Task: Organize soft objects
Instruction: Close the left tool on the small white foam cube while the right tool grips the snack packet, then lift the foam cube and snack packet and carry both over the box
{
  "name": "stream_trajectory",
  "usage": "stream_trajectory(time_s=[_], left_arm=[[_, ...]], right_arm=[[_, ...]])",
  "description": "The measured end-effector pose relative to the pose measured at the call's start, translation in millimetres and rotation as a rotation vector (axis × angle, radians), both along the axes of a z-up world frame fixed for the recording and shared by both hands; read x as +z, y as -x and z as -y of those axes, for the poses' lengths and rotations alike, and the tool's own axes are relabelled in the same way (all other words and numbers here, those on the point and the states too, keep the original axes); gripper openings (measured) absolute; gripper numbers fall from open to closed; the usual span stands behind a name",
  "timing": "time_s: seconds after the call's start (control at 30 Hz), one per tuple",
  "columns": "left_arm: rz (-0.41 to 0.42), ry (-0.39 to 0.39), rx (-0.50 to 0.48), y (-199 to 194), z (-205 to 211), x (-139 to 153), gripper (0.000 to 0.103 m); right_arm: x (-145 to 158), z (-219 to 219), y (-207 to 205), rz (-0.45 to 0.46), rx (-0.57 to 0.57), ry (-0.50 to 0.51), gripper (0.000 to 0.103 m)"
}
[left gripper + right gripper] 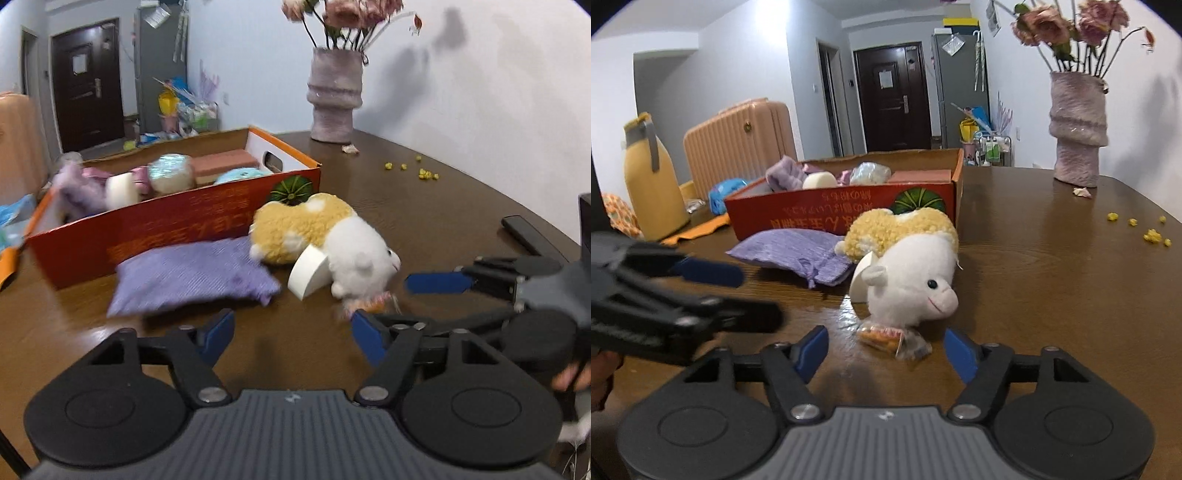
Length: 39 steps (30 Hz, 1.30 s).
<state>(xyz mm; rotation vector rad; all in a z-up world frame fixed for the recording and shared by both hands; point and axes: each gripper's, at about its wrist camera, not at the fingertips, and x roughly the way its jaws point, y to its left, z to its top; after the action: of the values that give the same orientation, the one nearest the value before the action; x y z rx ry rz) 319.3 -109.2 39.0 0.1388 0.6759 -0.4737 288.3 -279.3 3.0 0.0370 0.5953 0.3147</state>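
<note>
Pick-up step judged: both grippers, left gripper (291, 338) & right gripper (886, 349), held open, nothing gripped; white-and-yellow fluffy plush animal (908, 269) to be grasped next, then boxed in orange cardboard box (849, 210).

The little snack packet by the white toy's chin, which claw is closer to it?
Right. The right claw is open just in front of the snack packet, which lies nearly between its fingers. The left claw sits off to the packet's left, pointing toward the purple pouch.

One plush sheep (912, 277), one purple pouch (790, 253), one white block (860, 278), one wrapped snack packet (894, 338), one orange box (846, 206) (about seven soft items inside), one vase (1076, 129).
</note>
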Motion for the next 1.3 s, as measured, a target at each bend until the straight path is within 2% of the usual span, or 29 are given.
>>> stream_trajectory(time_s=[0.07,0.13,0.23,0.37,0.4,0.47,0.5,0.53,0.67,1.03,1.3], left_arm=[[-0.008,-0.019,-0.025,-19,11,-5,0.068],[-0.007,-0.030,-0.035,-33,17,-9,0.066],[-0.029,-0.009,-0.062,-53,20,-14,0.064],[-0.085,0.045,-0.079,-74,20,-22,0.060],[-0.110,0.067,-0.077,-79,19,-25,0.054],[-0.126,0.107,-0.097,-80,16,-26,0.036],[-0.149,0.128,-0.122,-81,16,-26,0.024],[-0.163,0.141,-0.135,-81,17,-26,0.022],[-0.137,0.115,-0.098,-66,14,-20,0.020],[-0.079,0.237,0.053,32,-62,9,0.020],[-0.007,0.290,0.127,82,-100,36,0.021]], right_arm=[[-3,-2,-11,-0.034,0.003,0.003,0.050],[-3,-1,-14,-0.031,0.016,-0.020,0.050],[-4,-2,-17,-0.041,0.027,-0.018,0.044],[-3,2,-18,-0.041,0.014,-0.008,0.026],[-3,3,-17,-0.042,0.012,-0.012,0.022],[-4,6,-16,-0.046,0.005,-0.024,0.019],[-4,7,-16,-0.047,0.004,-0.027,0.018],[-4,7,-16,-0.048,0.003,-0.027,0.018],[-4,6,-13,-0.047,-0.001,-0.020,0.018],[1,-8,32,-0.064,0.044,-0.017,0.016],[23,-19,73,0.002,0.061,-0.041,0.016]])
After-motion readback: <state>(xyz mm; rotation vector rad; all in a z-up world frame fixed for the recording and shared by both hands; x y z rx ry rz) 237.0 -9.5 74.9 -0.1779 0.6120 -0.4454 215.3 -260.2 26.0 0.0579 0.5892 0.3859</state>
